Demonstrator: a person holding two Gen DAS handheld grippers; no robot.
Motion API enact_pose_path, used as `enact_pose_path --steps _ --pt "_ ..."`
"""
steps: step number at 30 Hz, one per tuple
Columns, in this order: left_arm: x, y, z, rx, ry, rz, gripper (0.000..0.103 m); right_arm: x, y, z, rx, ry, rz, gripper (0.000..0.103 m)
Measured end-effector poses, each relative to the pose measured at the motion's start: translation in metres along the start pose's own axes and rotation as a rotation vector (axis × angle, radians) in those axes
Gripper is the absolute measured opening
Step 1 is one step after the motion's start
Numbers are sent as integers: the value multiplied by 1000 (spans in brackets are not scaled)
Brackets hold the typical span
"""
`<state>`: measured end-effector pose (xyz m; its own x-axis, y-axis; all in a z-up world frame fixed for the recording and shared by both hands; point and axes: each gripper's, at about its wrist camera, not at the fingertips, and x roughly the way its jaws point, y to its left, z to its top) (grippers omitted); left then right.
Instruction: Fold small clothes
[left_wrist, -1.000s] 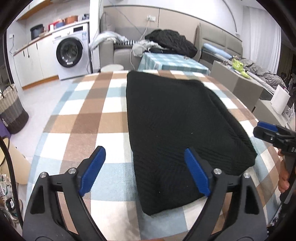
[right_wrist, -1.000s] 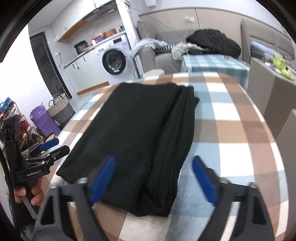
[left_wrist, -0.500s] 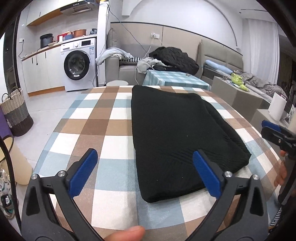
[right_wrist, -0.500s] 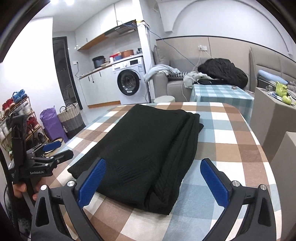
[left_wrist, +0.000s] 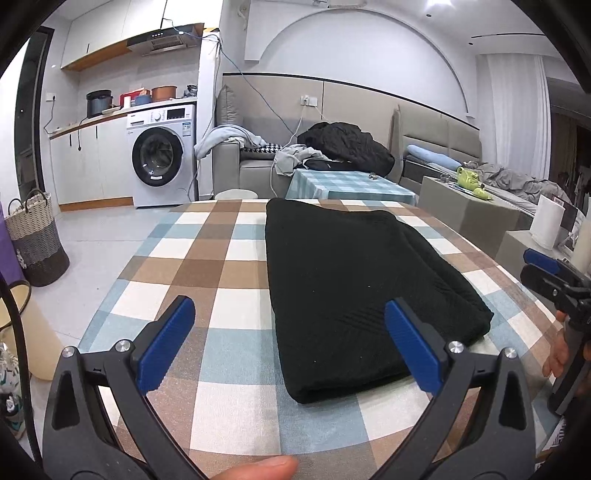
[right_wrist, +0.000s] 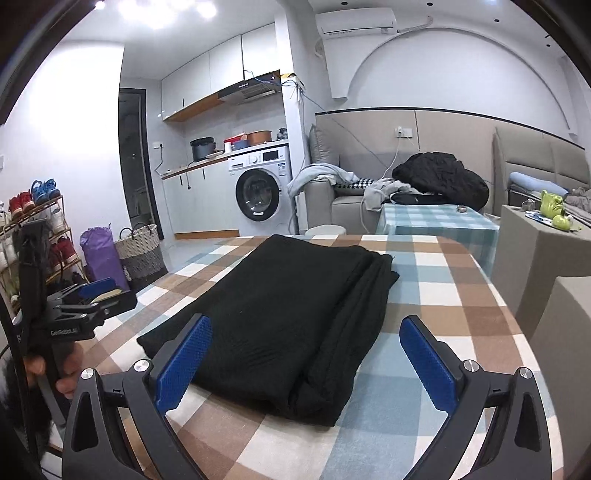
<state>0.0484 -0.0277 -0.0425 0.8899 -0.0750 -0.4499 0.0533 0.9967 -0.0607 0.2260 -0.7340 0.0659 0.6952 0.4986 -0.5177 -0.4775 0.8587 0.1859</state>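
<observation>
My left gripper (left_wrist: 288, 343) hangs above the near edge of the tabletop (left_wrist: 221, 266), its blue fingers (left_wrist: 166, 345) spread as wide as they go, with nothing between them. The folded black garment (left_wrist: 354, 280) lies flat on the checked cloth ahead. Its near left corner sits in the gap between my left fingers but beyond their tips, and the right-hand finger of that gripper overlaps the garment's near edge in the picture. I cannot tell whether that finger touches the fabric; it looks to be above it.

My right gripper (right_wrist: 306, 354) is likewise fully spread and holds nothing. From its camera the garment (right_wrist: 291, 310) runs away from me toward the far end of the tabletop (right_wrist: 443, 295), with the thick rolled fold along its right side. The near end of the garment lies between and just past the right gripper's fingers (right_wrist: 184, 358): the left-hand finger stands in front of the fabric, and the right-hand one is over bare checked cloth, clear of the garment.

Each gripper shows at the edge of the other's camera, off the sides of the garment, with my hand (right_wrist: 66, 369) wrapped on the left one's handle. Beyond the tabletop stand a washing machine (left_wrist: 162, 158) and a sofa (left_wrist: 258, 162) piled with clothes.
</observation>
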Motion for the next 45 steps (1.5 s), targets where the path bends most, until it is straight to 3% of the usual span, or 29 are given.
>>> enact_pose_path --steps 19,24,45 --pt "2 0 -4 -9 -8 0 102 -5 4 -5 -45 -45 -11 103" --pt "6 5 -4 -40 3 -11 102 -4 6 -6 -61 -43 -11 103" --pt "10 0 -6 -12 -3 -23 102 -4 8 -4 -49 -29 -11 103"
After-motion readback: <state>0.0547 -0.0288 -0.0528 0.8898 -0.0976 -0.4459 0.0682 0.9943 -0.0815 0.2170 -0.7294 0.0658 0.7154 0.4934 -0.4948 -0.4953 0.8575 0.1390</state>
